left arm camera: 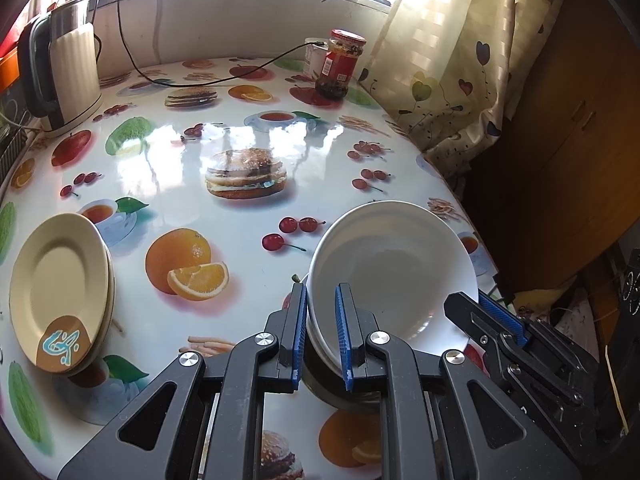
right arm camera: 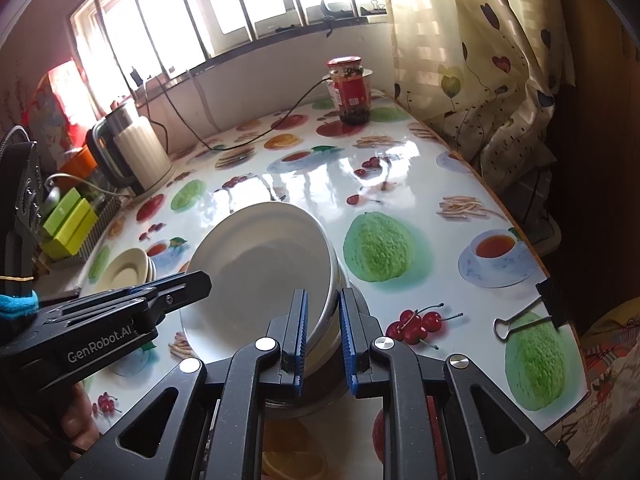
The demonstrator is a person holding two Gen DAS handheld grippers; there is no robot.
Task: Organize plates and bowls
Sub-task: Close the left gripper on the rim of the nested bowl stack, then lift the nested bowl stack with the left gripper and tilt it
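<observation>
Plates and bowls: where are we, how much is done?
Done: cream plates sit stacked at the table's left side. In hand: the left gripper and right gripper both clamp the rim of the white plate, which rests tilted on a dark-sided bowl beneath. Left: settle that plate; whether other dishes wait out of view, I can't tell.

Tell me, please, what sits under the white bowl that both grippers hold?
Under the white bowl another white rim shows, and below that a metal bowl on the table. The left gripper and right gripper clamp the rim. Anything inside the lower ones is covered.
</observation>
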